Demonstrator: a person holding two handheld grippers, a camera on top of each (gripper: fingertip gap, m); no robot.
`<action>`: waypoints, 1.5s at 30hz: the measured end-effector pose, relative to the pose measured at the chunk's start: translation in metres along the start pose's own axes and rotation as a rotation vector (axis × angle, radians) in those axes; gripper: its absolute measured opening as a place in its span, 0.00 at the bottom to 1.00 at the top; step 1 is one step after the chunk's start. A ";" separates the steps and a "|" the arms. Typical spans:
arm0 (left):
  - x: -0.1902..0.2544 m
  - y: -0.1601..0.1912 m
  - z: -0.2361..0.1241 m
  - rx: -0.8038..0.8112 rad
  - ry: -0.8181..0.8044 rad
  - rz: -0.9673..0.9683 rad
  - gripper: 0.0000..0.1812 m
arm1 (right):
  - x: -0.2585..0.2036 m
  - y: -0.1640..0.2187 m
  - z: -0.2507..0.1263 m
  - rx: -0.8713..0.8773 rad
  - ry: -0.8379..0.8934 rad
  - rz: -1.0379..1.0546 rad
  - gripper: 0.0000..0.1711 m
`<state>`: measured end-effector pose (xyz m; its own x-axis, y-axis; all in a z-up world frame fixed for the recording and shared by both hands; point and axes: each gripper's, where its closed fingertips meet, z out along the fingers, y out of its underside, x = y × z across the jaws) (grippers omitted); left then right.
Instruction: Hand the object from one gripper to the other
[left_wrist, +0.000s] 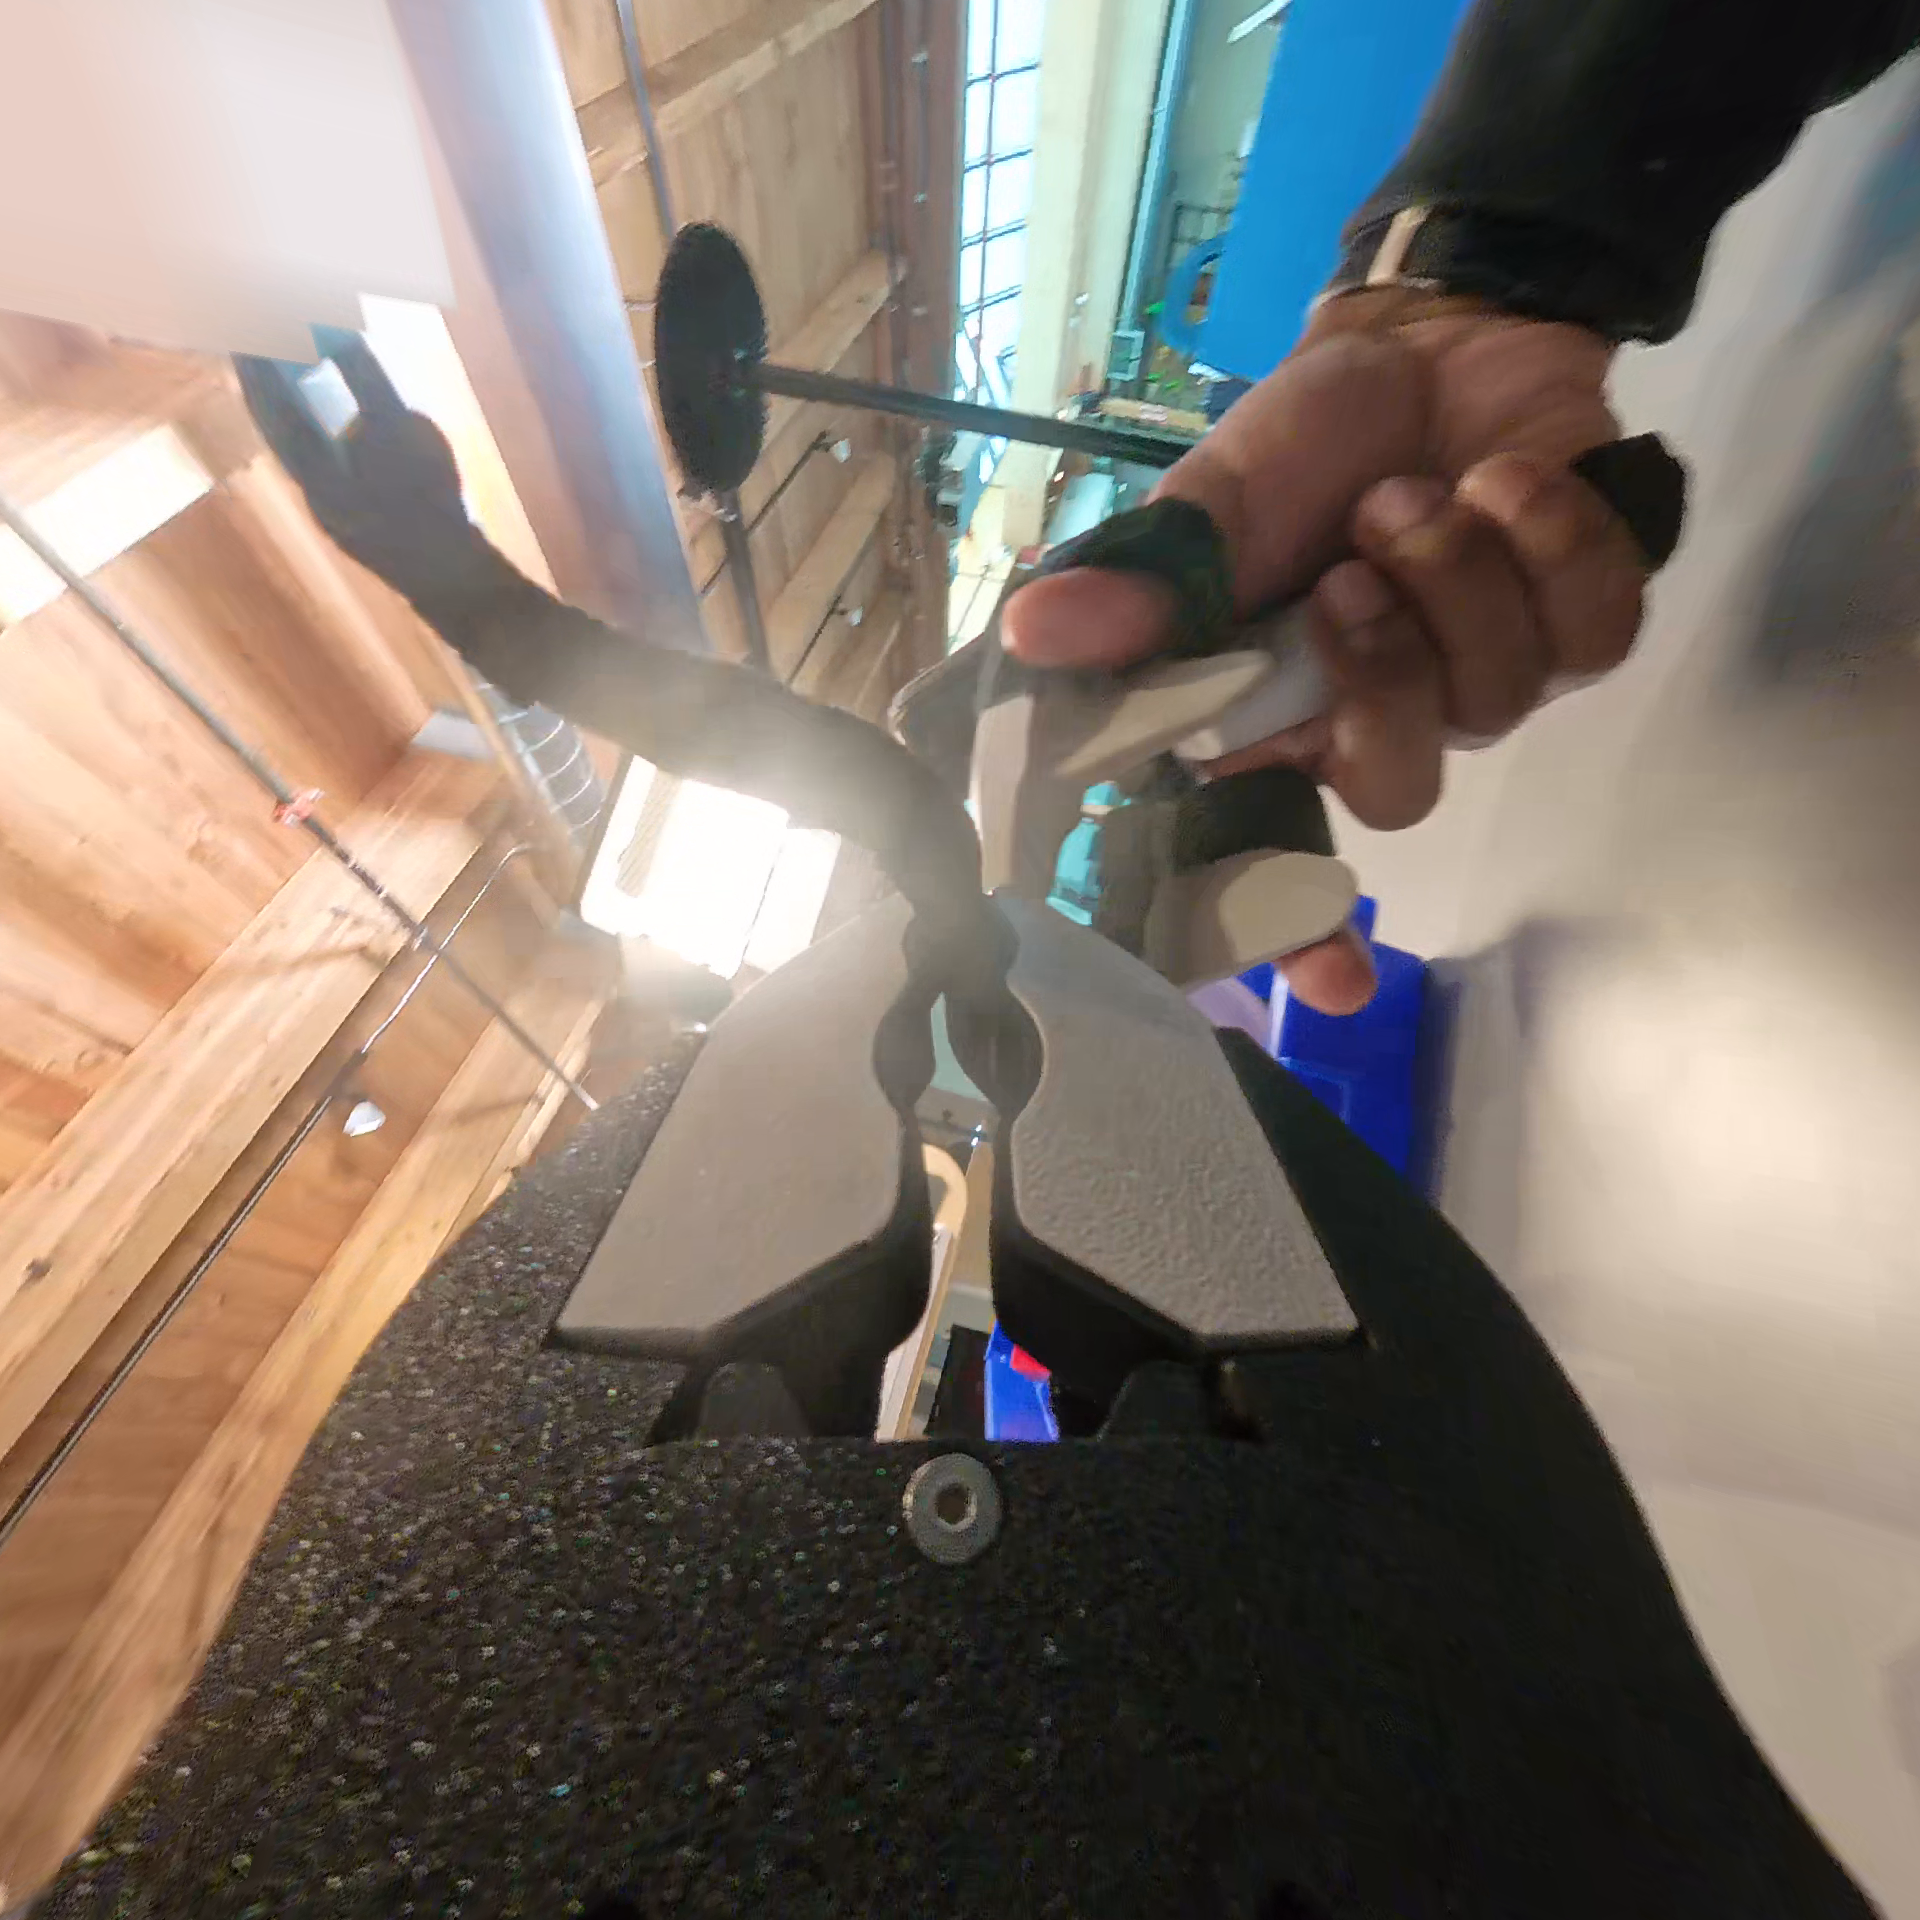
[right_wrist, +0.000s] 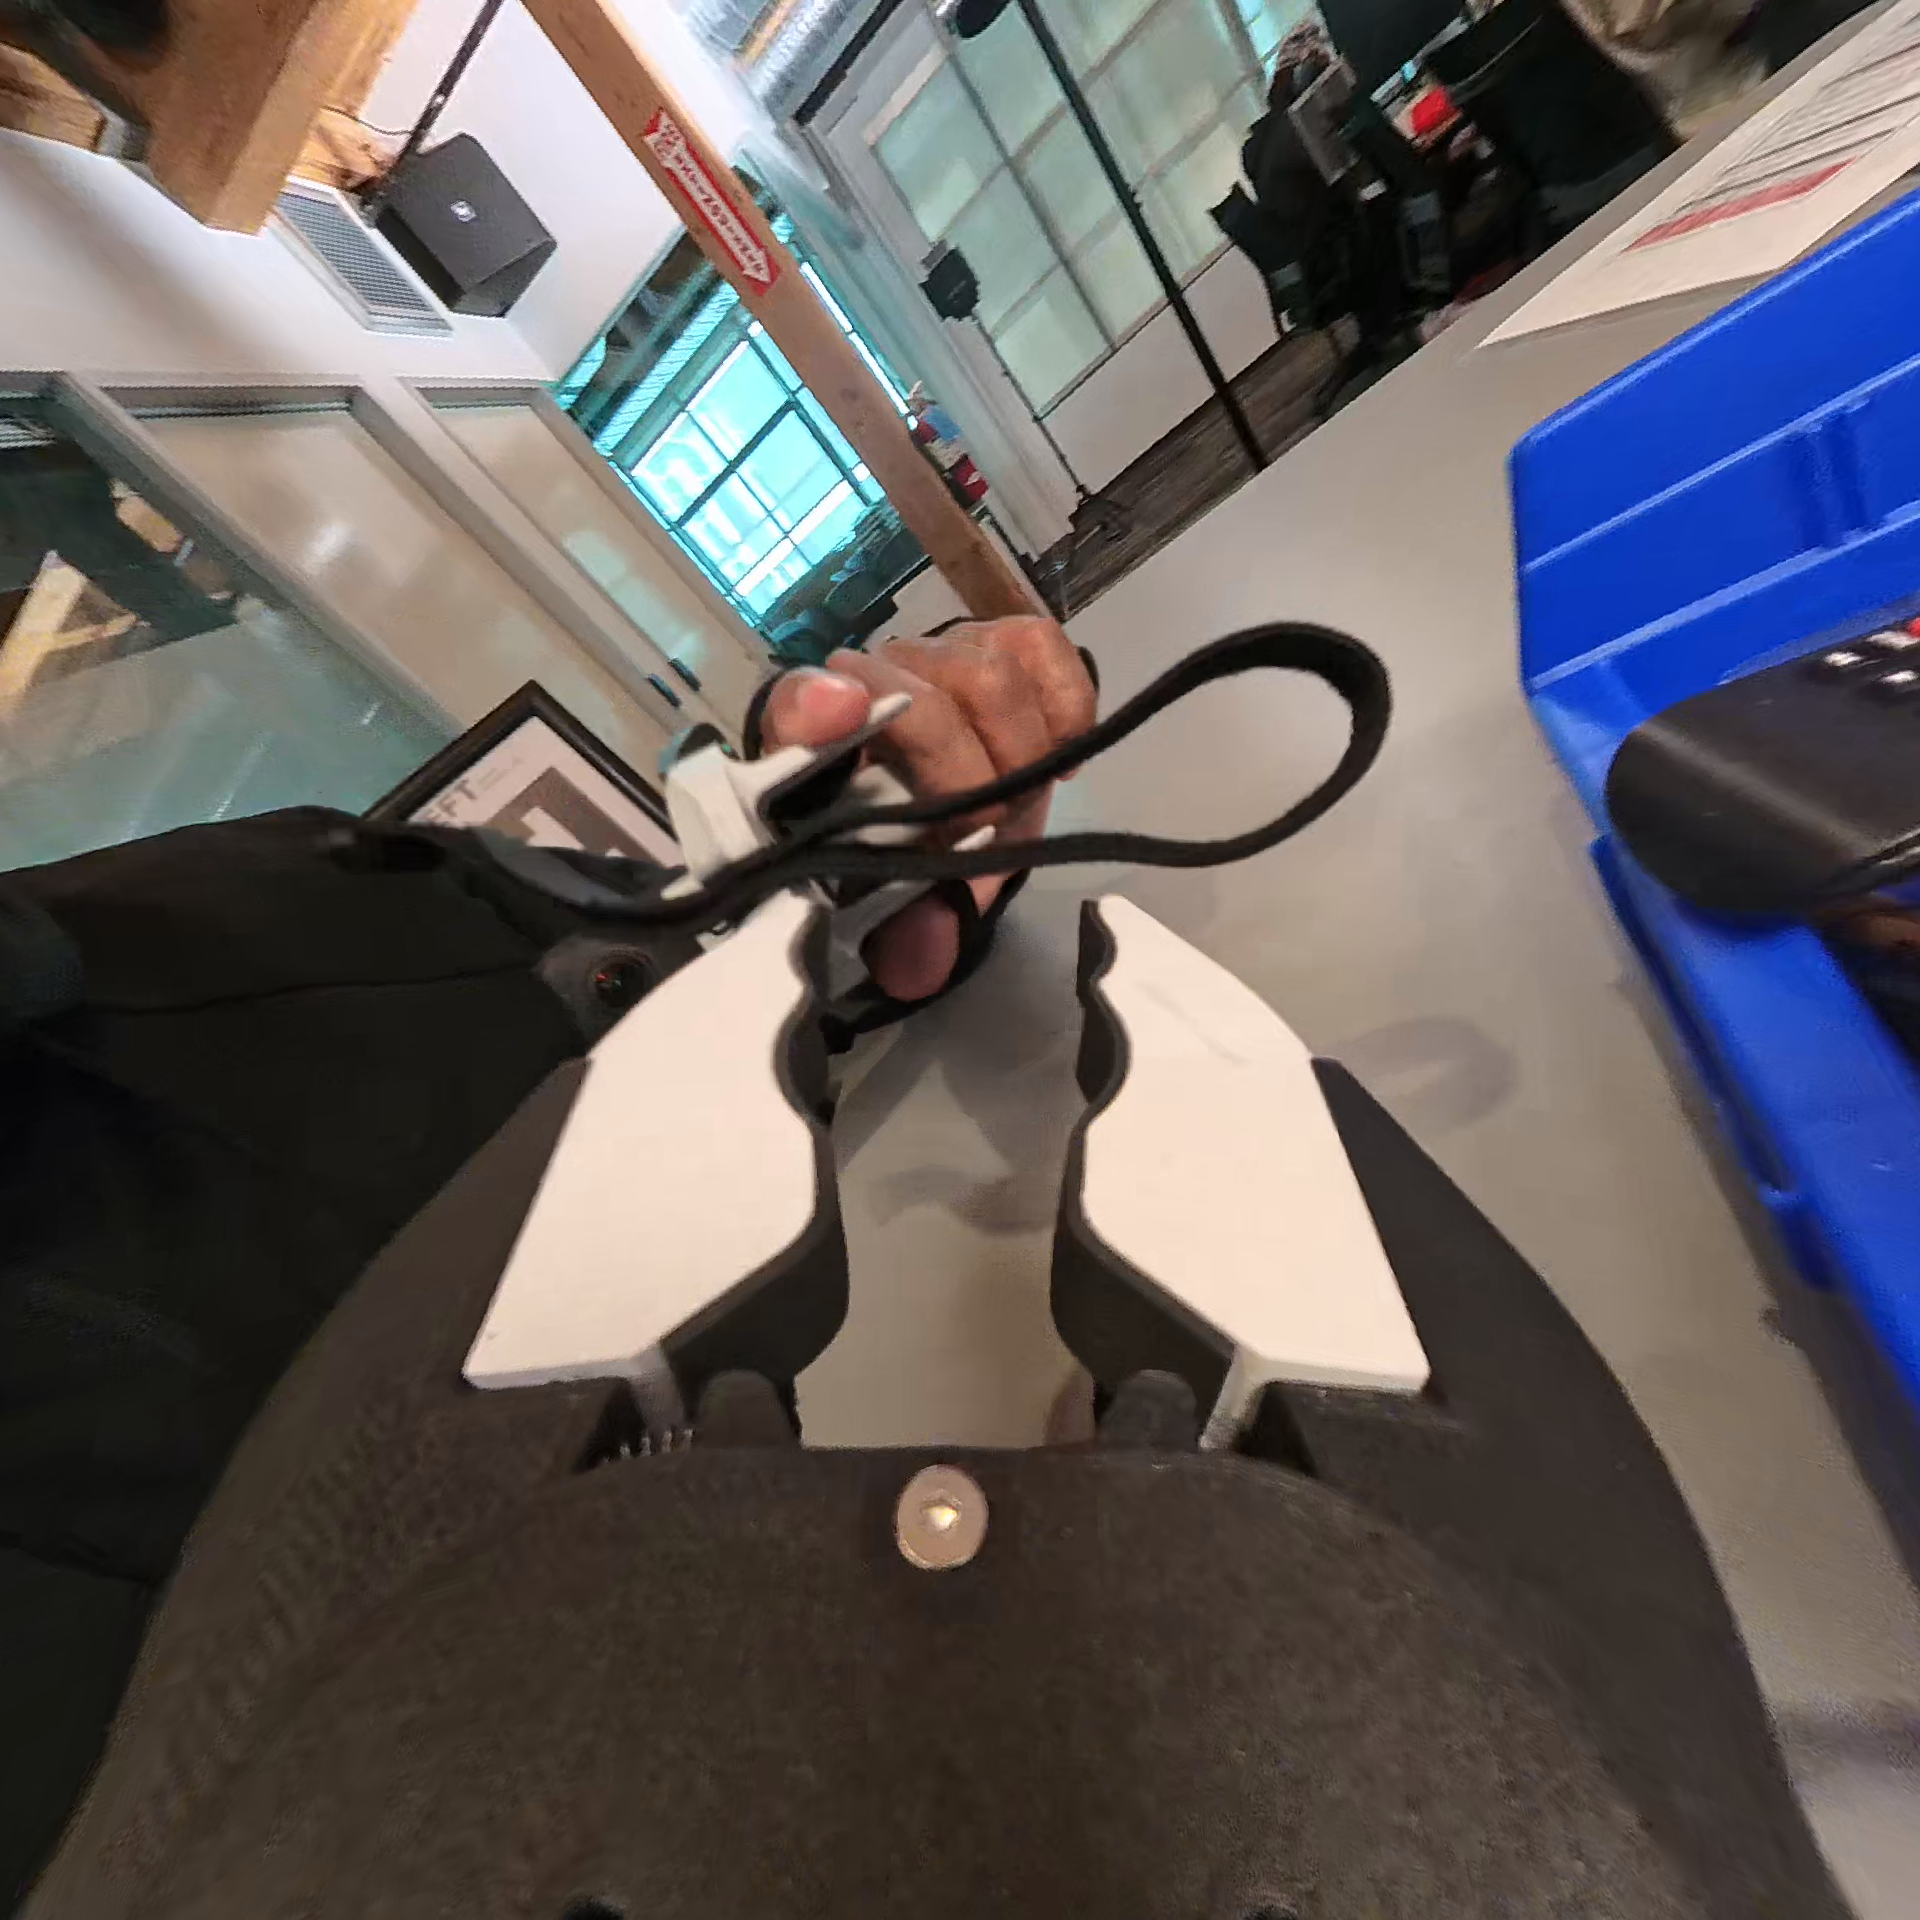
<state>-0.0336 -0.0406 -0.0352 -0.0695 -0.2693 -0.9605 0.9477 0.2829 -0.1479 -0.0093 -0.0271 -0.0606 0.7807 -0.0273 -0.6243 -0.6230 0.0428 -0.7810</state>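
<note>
A black strap (left_wrist: 623, 686) is pinched between the fingertips of my left gripper (left_wrist: 961, 935), which is shut on it. The strap curves up and to the left from the jaws. In the right wrist view the strap (right_wrist: 1351, 707) forms a loop hanging out to the right from the far left gripper (right_wrist: 727, 821). My right gripper (right_wrist: 940, 920) is open and empty. Its fingertips are just below the strap's lower run and do not touch it. A hand (left_wrist: 1455, 540) holds the right gripper close to the upper right of my left jaws.
A blue bin (right_wrist: 1714, 540) with a black object (right_wrist: 1766, 810) in it stands on the grey table (right_wrist: 1351, 1039) to the right. A paper sheet (right_wrist: 1714, 208) lies at the table's far right. A dark sleeve (right_wrist: 260, 1039) fills the left side.
</note>
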 end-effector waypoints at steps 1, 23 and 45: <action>0.004 -0.003 0.000 0.008 0.021 0.009 0.03 | 0.000 0.000 0.000 0.002 -0.002 0.007 0.24; 0.028 -0.012 -0.005 0.059 0.161 0.078 0.03 | -0.013 0.012 0.005 -0.052 -0.105 0.086 0.28; 0.021 0.081 -0.007 -0.320 0.395 -1.124 0.26 | 0.011 -0.062 -0.065 0.183 0.443 -0.549 0.03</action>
<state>0.0397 -0.0172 -0.0691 -0.9387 -0.2272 -0.2594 0.1855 0.3015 -0.9352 0.0348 -0.0953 -0.0203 0.8614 -0.4932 -0.1215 -0.0990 0.0715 -0.9925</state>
